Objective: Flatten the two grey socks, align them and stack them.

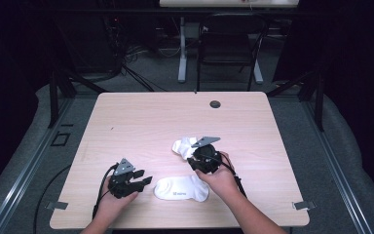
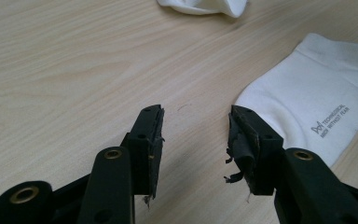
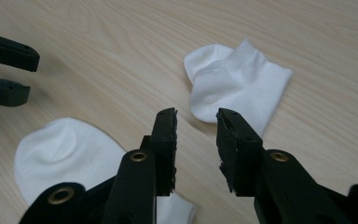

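Left claw (image 1: pixel 143 181) rests low on the surface (image 1: pixel 141 117), jaws spread, nothing between them; in the left gripper view the bare wood shows in the gap and the flat sock (image 2: pixel 317 100) lies just to the right of the right-hand pad. Pads look frayed, with shreds hanging off both; risk that loose rubber snags the knit and drags the sock instead of pinching it cleanly. Flat sock (image 1: pixel 181 188) sits near the front edge, between my two hands; a careless sweep could push it off the surface. Right claw (image 1: pixel 198 157) hangs above the crumpled sock (image 1: pixel 184 145), jaws parted but fairly narrow, holding nothing; in the right gripper view the crumpled sock (image 3: pixel 235 86) lies just beyond the tips, not between them. If I come down at this spacing I judge I may catch only one fold, and the rest would unroll or slip free on lifting. My own hand and the claw body cover part of that sock from the high view, so I could misjudge where its cuff lies. Both socks are thin and limp; pinching too close to the wood may scrape the pads and miss the fabric.
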Demonstrator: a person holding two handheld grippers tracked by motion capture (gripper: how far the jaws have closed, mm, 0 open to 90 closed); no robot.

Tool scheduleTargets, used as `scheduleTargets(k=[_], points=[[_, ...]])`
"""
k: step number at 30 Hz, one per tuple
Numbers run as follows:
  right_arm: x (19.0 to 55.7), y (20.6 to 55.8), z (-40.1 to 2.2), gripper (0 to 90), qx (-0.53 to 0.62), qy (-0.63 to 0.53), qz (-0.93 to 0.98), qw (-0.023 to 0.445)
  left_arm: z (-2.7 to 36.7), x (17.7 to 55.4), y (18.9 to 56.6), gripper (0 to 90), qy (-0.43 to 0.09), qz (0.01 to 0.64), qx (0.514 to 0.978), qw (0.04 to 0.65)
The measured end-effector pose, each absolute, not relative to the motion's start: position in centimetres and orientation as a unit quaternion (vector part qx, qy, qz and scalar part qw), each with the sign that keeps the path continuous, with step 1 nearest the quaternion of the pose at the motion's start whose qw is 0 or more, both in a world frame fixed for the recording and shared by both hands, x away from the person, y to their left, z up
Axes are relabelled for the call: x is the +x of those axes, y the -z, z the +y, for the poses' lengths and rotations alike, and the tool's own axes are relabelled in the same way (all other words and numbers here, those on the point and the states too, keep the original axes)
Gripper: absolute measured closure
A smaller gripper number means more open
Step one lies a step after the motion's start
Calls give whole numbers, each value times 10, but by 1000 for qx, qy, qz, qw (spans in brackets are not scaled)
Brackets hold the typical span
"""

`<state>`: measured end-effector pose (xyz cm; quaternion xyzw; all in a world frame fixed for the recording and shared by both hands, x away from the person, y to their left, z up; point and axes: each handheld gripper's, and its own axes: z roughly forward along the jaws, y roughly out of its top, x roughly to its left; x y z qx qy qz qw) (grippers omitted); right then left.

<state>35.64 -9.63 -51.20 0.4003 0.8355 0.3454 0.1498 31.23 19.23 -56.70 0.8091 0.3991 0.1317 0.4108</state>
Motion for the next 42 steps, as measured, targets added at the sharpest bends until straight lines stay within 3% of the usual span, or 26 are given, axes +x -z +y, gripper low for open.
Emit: scheduleTargets(k=[19,36,42], points=[[400,520,-63,709,416,-328,836,143,194,313,568,548,-131,402,807,413],[418,547,-51,628,432,-312,834,146,195,315,569,548,-129,400,808,412],[419,553,-48,702,426,-284,845,157,195,314,569,548,-129,401,808,412]])
